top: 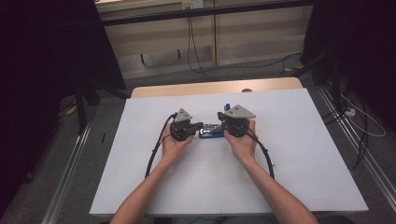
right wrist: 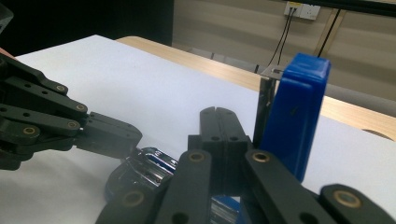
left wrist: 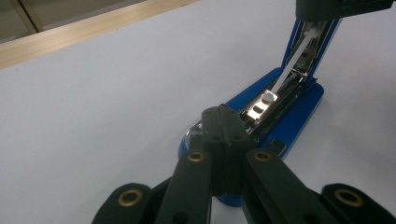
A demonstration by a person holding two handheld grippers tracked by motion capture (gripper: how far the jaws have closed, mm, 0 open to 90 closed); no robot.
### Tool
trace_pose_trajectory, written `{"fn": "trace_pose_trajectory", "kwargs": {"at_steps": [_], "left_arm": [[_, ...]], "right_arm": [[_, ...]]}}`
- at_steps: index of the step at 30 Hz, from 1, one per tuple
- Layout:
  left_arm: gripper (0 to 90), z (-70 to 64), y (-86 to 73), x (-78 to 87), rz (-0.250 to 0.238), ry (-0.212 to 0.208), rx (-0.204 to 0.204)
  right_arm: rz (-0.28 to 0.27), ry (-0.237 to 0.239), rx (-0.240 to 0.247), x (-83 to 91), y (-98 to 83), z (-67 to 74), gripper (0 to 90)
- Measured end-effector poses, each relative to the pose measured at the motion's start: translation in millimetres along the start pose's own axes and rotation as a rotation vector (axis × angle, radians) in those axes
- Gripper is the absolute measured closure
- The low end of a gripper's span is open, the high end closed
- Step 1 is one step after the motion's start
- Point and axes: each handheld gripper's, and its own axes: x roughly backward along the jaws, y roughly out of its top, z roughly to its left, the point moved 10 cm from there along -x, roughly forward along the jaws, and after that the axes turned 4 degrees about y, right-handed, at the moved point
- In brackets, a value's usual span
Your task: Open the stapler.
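1. Stapler [top: 211, 132] – blue, lying on the white worktop [top: 299, 154] between the two grippers, its lid swung up so the metal magazine lies bare.
2. Left gripper [top: 200, 126] – jaws pressed together with nothing between them. In the left gripper view its joined tips [left wrist: 225, 122] sit over the front end of the stapler [left wrist: 280, 121], at the chrome nose; whether they touch the metal I cannot tell.
3. Right gripper [top: 219, 122] – jaws likewise closed flat against each other, empty. In the right gripper view the tips [right wrist: 218, 122] stand just beside the raised blue lid [right wrist: 295, 112], which rises upright at their right with a thin metal strip along its near edge.
4. In the same view the left gripper [right wrist: 133, 137] comes in from the left, its tip down at the chrome front [right wrist: 149, 164] of the stapler base.
5. Hands: the left hand [top: 175, 142] and the right hand [top: 243, 142] each hold a gripper body from below, forearms entering from the near edge of the worktop.
6. Farther out: a black cable [top: 156, 151] trails from the left gripper toward the person; a wooden strip [top: 215, 87] edges the far side of the worktop.
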Motion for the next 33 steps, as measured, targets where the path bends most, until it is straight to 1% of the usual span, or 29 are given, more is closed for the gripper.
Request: {"fn": "trace_pose_trajectory", "kwargs": {"at_steps": [3,4,8,13,15,17,20,26,33], "left_arm": [[90.0,-0.2,0.1,-0.2,-0.002,0.001,0.000],[90.0,0.1,0.2,-0.1,-0.002,0.002,-0.006],[90.0,0.4,0.1,0.0,0.000,0.001,-0.007],[90.0,0.4,0.0,0.0,0.000,-0.001,-0.003],[90.0,0.3,0.0,-0.1,-0.003,-0.005,0.006],[90.0,0.4,0.1,0.0,0.000,0.001,-0.006],[90.0,0.1,0.0,-0.1,-0.001,-0.004,0.003],[90.0,-0.1,0.0,-0.1,-0.003,-0.005,0.006],[90.0,0.1,-0.2,0.1,-0.002,0.001,-0.001]], "right_arm": [[-0.007,-0.009,0.004,1.0,0.8,-1.5,90.0],[-0.007,-0.006,-0.001,1.3,0.7,-2.0,90.0],[-0.006,-0.009,0.004,2.5,0.4,-3.3,90.0],[-0.003,-0.025,0.001,4.6,-0.2,-7.2,90.0],[-0.007,-0.030,-0.011,5.5,0.0,-9.3,90.0],[-0.010,-0.037,-0.013,6.6,0.7,-11.8,90.0],[-0.011,-0.040,-0.021,8.3,0.4,-15.3,90.0],[-0.012,-0.050,-0.020,11.2,-0.3,-20.4,90.0],[-0.006,-0.054,-0.018,12.8,-1.9,-24.8,90.0]]}}
